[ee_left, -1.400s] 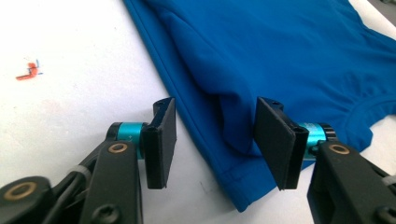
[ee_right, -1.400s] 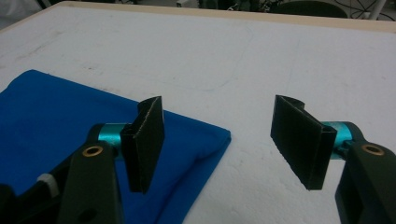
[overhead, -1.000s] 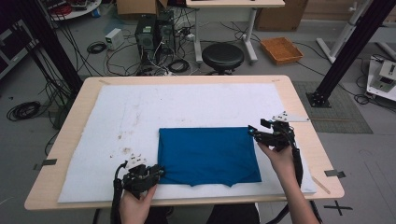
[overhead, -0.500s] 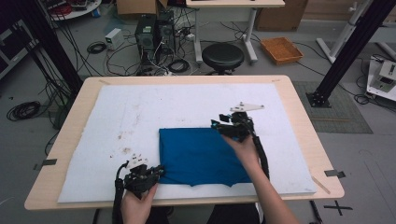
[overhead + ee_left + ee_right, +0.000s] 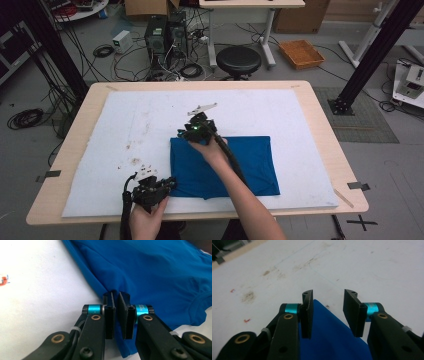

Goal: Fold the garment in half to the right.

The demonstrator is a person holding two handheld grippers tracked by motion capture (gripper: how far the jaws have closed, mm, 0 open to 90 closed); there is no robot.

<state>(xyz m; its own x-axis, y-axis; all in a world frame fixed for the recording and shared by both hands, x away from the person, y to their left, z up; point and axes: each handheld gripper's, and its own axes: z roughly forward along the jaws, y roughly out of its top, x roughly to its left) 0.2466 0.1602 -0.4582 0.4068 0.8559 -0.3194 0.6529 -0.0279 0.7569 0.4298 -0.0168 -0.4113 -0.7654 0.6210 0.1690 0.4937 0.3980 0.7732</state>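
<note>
White mat bears blue cloth — forearm hides its middle.

We hold our left gripper low at the near edge of the table, our left hand wrapped around its body from below and its cable looping beside the wrist. Its jaws are pressed nearly together on a fold of the blue cloth, pinched between the pads. Our right forearm stretches diagonally forward and to the left across the table, the right hand gripping the right gripper from behind. Its jaws have just been closing and stand partly apart, a corner of the cloth lying between them, untouched by the pads.
</note>
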